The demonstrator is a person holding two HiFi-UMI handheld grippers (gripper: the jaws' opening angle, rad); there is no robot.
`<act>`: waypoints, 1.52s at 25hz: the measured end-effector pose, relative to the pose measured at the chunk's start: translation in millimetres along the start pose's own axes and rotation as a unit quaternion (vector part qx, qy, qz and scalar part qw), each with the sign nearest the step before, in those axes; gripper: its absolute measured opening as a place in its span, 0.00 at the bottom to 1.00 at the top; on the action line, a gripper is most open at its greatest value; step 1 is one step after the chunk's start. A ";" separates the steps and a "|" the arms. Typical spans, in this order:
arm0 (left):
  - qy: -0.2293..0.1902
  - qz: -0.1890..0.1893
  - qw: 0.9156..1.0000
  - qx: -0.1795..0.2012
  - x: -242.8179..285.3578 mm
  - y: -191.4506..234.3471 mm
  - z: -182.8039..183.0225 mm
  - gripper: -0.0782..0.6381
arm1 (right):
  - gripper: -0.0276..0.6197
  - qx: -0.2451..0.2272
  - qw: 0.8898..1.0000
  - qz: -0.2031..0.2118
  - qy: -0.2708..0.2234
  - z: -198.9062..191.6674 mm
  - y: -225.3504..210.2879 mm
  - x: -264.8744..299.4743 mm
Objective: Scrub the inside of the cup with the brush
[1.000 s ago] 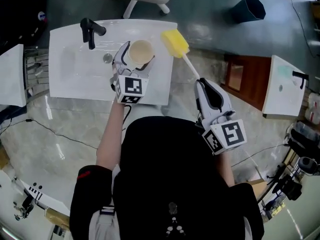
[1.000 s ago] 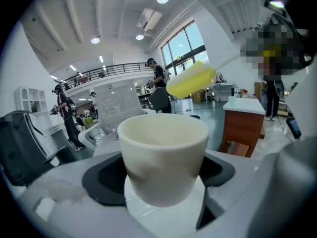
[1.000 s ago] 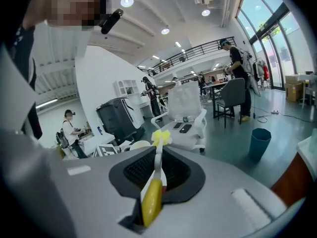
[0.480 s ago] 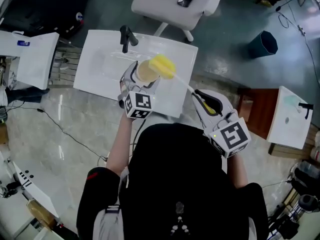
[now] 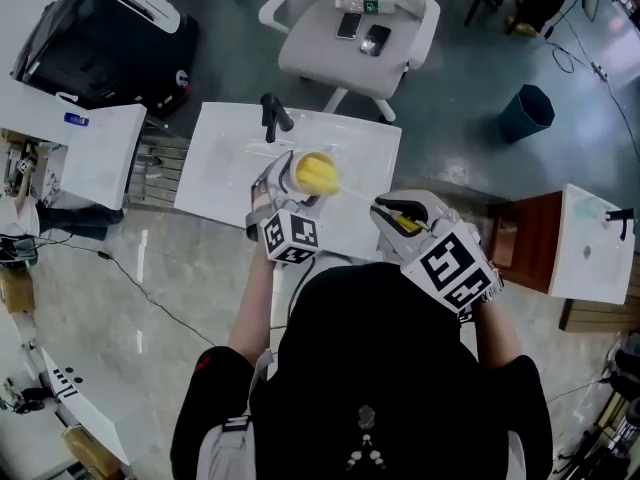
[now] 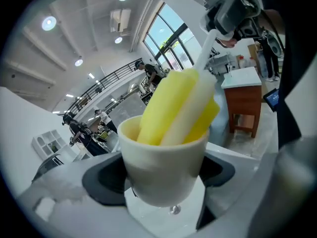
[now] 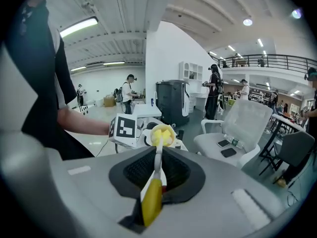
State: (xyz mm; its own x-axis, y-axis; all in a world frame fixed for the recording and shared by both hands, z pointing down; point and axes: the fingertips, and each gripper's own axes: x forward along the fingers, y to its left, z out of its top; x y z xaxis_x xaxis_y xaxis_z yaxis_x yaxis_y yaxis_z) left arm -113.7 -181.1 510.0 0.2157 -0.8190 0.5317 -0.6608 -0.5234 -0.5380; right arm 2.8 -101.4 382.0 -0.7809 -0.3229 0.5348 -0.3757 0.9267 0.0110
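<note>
Twice clamped shut: with left gripper (image 5: 283, 190) on cup (image 6: 163, 167) above sink (image 5: 225, 158); with right gripper (image 5: 395, 213) on brush (image 5: 318, 174) handle, with yellow sponge head pushed inside cup

White sink basin (image 5: 225, 158) with black faucet (image 5: 275, 116) on glossy floor (image 5: 120, 298).

Black short-sleeved shirt (image 5: 380, 368); white, marker-cubed left tool (image 5: 297, 180) and right tool (image 5: 388, 211).

Bright light is given by round ceiling lamps (image 6: 48, 23) and tall windows (image 6: 167, 39). Glare is seen on the glossy pale floor (image 5: 142, 258). Both gripper views are bent and darkened at the edges; the cream plastic cup (image 6: 163, 168) and yellow-handled brush (image 7: 152, 202) are softened.
</note>
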 end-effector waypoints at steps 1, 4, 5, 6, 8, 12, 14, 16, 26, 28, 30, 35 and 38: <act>0.000 -0.001 1.000 0.011 -0.8 -0.5 3.6 0.72 | 0.10 -0.001 1.000 -0.002 0.004 1.0 -0.6 -0.2; 0.000 -0.013 0.999 0.046 -1.1 -8.2 14.0 0.72 | 0.10 -0.004 1.000 -0.007 0.026 1.4 -4.0 -0.6; 0.000 -0.019 0.998 0.059 -0.6 -12.8 17.9 0.72 | 0.10 -0.006 0.999 -0.008 0.038 0.5 -5.8 -0.4; 0.001 -0.025 0.997 0.072 0.0 -17.6 21.7 0.72 | 0.10 -0.010 0.999 -0.010 0.052 -0.8 -7.7 -0.2; 0.001 -0.036 0.995 0.097 0.9 -26.9 27.8 0.72 | 0.10 -0.022 0.996 -0.015 0.083 -5.1 -10.9 -0.1; -0.001 -0.054 0.991 0.125 -0.8 -39.8 36.6 0.72 | 0.10 -0.039 0.992 -0.019 0.120 -13.9 -12.8 -2.7; 0.000 -0.055 0.989 0.141 -2.4 -43.3 39.6 0.72 | 0.10 -0.044 0.991 -0.019 0.127 -17.6 -12.1 -4.1; 0.001 -0.053 0.987 0.154 -5.1 -45.6 41.1 0.72 | 0.10 -0.049 0.990 -0.019 0.128 -21.0 -8.5 -6.7; 0.002 -0.041 0.986 0.162 -10.5 -43.7 42.3 0.72 | 0.11 0.006 0.996 0.000 0.094 -19.9 8.0 -11.4; 0.003 -0.040 0.986 0.163 -10.6 -44.2 41.2 0.72 | 0.11 0.021 0.996 -0.001 0.084 -17.8 8.7 -11.3; 0.004 -0.040 0.985 0.165 -10.3 -45.6 41.1 0.72 | 0.11 0.034 0.997 -0.004 0.074 -16.1 7.7 -12.4; 0.004 -0.039 0.984 0.174 -11.0 -46.3 42.1 0.72 | 0.10 0.055 0.997 -0.018 0.059 -12.8 1.0 -16.3; 0.003 -0.041 0.984 0.176 -11.3 -47.0 43.0 0.72 | 0.10 0.050 0.996 -0.024 0.066 -15.4 -2.2 -17.2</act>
State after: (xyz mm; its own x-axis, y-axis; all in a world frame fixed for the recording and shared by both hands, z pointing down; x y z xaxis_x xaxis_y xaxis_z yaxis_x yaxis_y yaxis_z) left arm -54.1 -157.3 501.2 0.2524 -0.7697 0.5863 -0.3519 -0.6375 -0.6854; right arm 24.8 -95.0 385.8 -0.6911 -0.3323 0.6418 -0.4639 0.8849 -0.0414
